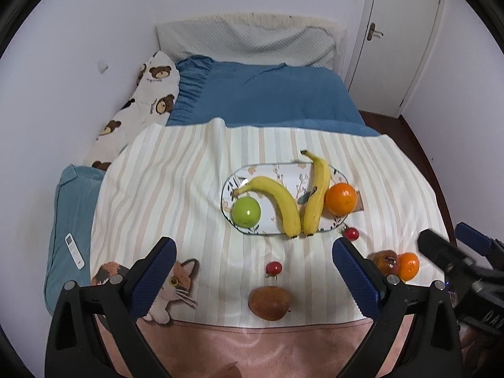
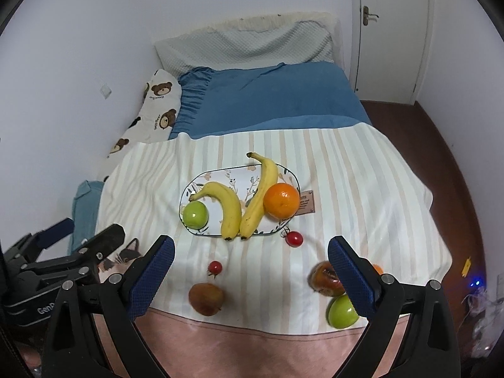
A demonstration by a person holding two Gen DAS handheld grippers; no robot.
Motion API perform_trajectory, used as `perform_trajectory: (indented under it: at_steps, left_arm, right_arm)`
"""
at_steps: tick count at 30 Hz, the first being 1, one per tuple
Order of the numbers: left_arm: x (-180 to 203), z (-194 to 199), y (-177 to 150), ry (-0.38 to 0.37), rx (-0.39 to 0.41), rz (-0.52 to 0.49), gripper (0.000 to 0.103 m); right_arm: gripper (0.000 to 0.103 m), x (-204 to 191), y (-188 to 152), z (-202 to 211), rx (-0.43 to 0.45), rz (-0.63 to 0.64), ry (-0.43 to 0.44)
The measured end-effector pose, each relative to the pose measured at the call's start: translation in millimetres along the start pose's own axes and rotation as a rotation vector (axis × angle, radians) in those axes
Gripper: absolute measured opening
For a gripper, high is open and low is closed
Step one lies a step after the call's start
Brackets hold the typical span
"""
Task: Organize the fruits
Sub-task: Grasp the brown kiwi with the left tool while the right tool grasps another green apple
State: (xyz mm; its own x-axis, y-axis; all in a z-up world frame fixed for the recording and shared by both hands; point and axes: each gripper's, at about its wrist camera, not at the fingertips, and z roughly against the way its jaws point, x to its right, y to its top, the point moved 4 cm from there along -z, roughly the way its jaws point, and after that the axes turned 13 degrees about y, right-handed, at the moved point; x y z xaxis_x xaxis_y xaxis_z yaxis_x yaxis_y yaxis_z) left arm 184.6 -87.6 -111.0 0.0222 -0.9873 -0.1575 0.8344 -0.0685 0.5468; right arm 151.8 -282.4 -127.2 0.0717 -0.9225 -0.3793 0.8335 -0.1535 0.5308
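Observation:
An oval floral plate [image 1: 239, 178] [image 2: 220, 174] on the striped blanket holds two bananas [image 1: 280, 201] [image 2: 230, 204], a green apple [image 1: 246, 211] [image 2: 195, 214] and an orange [image 1: 341, 198] [image 2: 281, 201]. Loose on the blanket lie two small red fruits [image 1: 273, 267] [image 1: 351, 233], a brown pear [image 1: 269, 302] [image 2: 206, 298], a dark brownish fruit [image 1: 386, 261] [image 2: 324, 278], a small orange [image 1: 409, 266] and a second green apple [image 2: 341, 313]. My left gripper [image 1: 253, 247] is open above the pear. My right gripper [image 2: 250, 247] is open and empty; its right finger covers part of the brownish fruit.
The bed has a blue sheet [image 1: 267, 94], a bear-print pillow [image 1: 148, 94] at the left wall and a teal cushion [image 1: 69, 220] with a white remote [image 1: 74, 250]. A door [image 1: 400, 37] stands at the back right. A cat picture [image 1: 176, 283] is on the blanket.

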Motion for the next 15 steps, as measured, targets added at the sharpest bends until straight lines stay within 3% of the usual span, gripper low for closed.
perform_trajectory:
  at_steps: [6,10,15]
  left_arm:
    - [12.4,-34.4,-21.8,0.010,-0.096,-0.015,0.101]
    - [27.1,-68.0,-43.0,0.033,-0.174,-0.063,0.101]
    - [41.9,-109.1,-71.0,0.037,-0.288,-0.096,0.101]
  right_arm:
    - [0.100,60.8,-19.4,-2.0,-0.020,-0.154,-0.044]
    - [0.100,114.1,-35.3,-9.6,-0.045,-0.246,-0.119]
    - [0.100,170.2,-65.2,-37.5,-0.131,-0.367,-0.151]
